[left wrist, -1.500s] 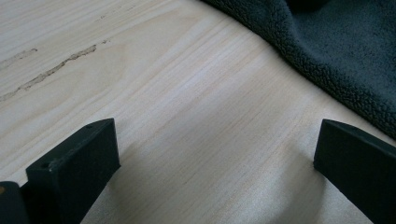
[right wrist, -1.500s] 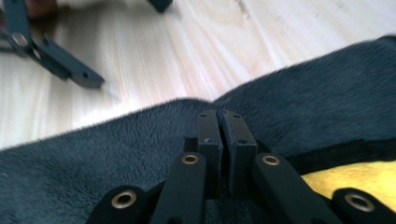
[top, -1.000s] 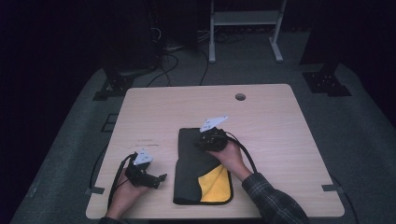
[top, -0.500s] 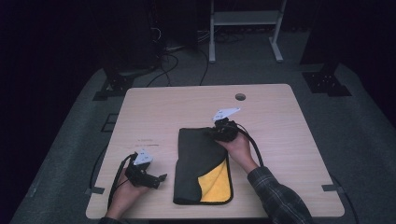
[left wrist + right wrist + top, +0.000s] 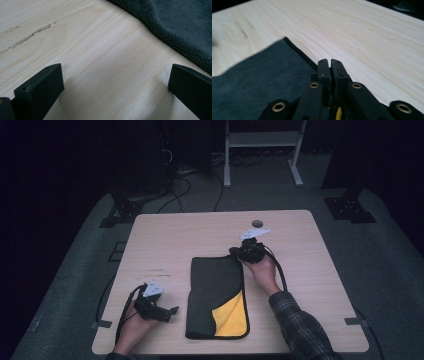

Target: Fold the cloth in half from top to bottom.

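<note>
Cloth (image 5: pixel 215 292) is a dark grey fleece w/ a yellow underside (one near corner flipped back, yellow showing (image 5: pixel 229 319)). Folded into a long rectangle, lying flat mid-table (image 5: pixel 175 240), slightly toward my side. My read on handling: light, floppy, no stiffness at all, so it'll drape and sag from whatever point I pinch. Nubbly pile should give the pads decent bite, not slippery. Not fragile. Best place to grab is an edge or corner, where the jaws can get around the layers; the flat middle gives nothing to pinch.

My right gripper (image 5: pixel 246 253) sits at the cloth's far right corner, jaws clenched tight together. In the right gripper view the tips (image 5: pixel 329 65) meet right over the cloth's edge (image 5: pixel 272 72), bare wood just beyond. I think I've got the hem nipped between the pads, but the tips hide the contact so I can't swear to it.

My left gripper (image 5: pixel 159 309) rests on the table just left of the cloth, near its lower half, not touching. Jaws spread wide, nothing btwn them but wood; in the left gripper view the fleece edge (image 5: pixel 175 27) runs close past the far jaw.
</note>
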Tool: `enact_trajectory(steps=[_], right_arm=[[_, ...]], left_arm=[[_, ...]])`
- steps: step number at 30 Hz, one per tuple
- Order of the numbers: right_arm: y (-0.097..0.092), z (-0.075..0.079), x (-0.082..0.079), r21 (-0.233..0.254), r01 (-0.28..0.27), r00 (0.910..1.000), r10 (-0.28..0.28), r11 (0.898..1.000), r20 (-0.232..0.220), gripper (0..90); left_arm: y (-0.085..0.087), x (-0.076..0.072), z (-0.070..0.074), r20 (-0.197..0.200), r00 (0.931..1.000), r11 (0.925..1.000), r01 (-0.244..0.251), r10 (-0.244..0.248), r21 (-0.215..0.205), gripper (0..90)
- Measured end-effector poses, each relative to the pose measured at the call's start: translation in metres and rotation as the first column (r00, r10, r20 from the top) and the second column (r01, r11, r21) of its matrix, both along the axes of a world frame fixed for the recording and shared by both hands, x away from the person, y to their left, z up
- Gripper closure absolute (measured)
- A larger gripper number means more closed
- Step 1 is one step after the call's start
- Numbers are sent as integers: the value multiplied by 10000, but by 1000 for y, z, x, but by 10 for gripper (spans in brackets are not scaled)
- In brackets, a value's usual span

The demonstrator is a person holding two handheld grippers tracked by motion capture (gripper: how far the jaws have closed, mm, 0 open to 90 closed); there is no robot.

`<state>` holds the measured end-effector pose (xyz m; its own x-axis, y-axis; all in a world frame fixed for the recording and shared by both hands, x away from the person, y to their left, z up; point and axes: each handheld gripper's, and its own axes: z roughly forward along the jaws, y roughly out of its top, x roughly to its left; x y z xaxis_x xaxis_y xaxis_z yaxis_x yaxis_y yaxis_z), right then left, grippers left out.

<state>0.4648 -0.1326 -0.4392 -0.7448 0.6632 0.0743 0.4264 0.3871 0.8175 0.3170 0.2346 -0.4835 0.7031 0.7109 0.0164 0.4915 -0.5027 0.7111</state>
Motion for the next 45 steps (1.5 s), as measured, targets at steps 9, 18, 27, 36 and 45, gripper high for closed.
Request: enact_trajectory(steps=[9,18,27,36,45], right_arm=[[-11,-17,15,-585,488,9983,-505,9971,-276,858],[-23,-30,19,-802,1052,9932,-1088,9912,-422,597],[-46,-10,4,-405,928,9942,-948,9949,-500,579],[-43,0,-32,-153,-15,9982,6,9999,-601,533],[-36,2,-66,-91,-719,9949,711,9974,-716,471]], left_arm=[[0,0,0,9,10000,10000,2,-2,-5,0],[0,0,0,10,10000,10000,-23,23,-15,0],[0,0,0,8,10000,10000,-21,21,-13,0],[0,0,0,8,10000,10000,-18,18,-15,0],[0,0,0,8,10000,10000,-14,14,-18,0]])
